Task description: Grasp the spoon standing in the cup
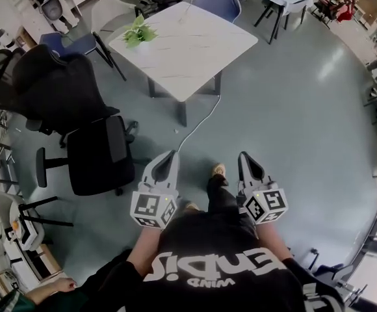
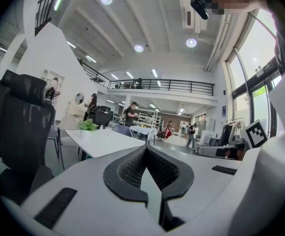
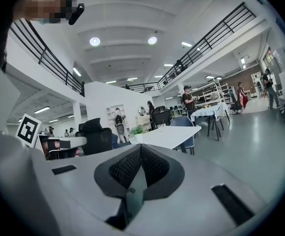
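Note:
No cup or spoon shows in any view. In the head view both grippers are held at waist height over the grey floor, pointing forward. My left gripper (image 1: 171, 153) has its jaws together with nothing between them, as its own view (image 2: 146, 147) also shows. My right gripper (image 1: 246, 155) likewise tapers to a closed point, and in its own view (image 3: 141, 144) the black pads meet with nothing held. A white table (image 1: 182, 44) with a small green plant (image 1: 138, 31) stands some way ahead, apart from both grippers.
Two black office chairs (image 1: 52, 90) (image 1: 101, 155) stand to the left. A white cable (image 1: 198, 125) runs across the floor from the table. A blue chair (image 1: 218, 2) sits behind the table, with more tables and people far off. My feet (image 1: 218, 169) show between the grippers.

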